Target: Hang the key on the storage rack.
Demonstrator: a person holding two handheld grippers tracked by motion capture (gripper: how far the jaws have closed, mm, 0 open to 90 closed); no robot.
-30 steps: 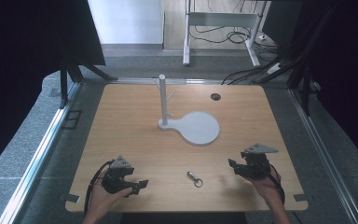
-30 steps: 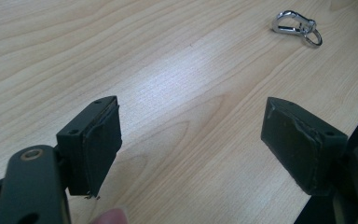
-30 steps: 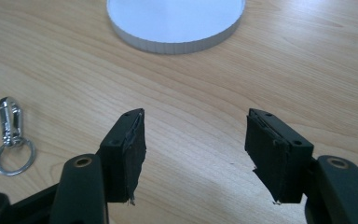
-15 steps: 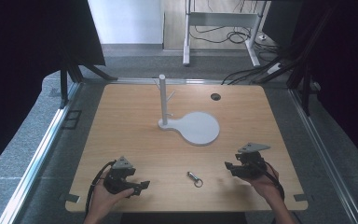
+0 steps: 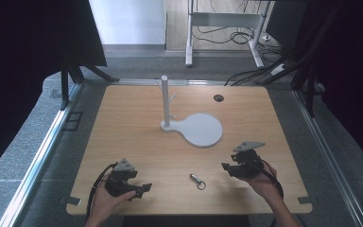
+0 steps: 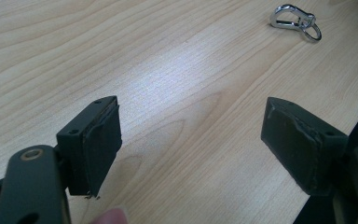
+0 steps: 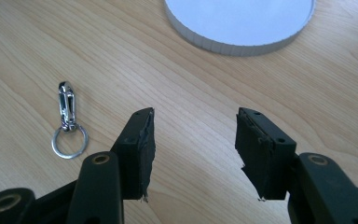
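Note:
A small silver key clip with a ring (image 5: 197, 181) lies on the wooden table (image 5: 137, 137) near its front edge, between the two hands; it is also at the top right of the left gripper view as the clip (image 6: 296, 21) and at the left of the right gripper view as the clip (image 7: 67, 119). My left gripper (image 5: 144, 189) sits low at the front left, open, with only bare wood between its pads. My right gripper (image 5: 228, 168) hovers to the right of the clip, open and empty; its jaws have just been closing.
A white stand, a post with pegs (image 5: 165, 101) on a round flat base (image 5: 201, 130), stands mid-table; the base's rim (image 7: 223, 46) lies just ahead of the right gripper. A dark cable hole (image 5: 218, 98) is at the back right. Metal rails run along both table sides.
The right hand has shifted left and slightly up toward the key clip, and its jaws have narrowed. The left hand and the clip have stayed put.

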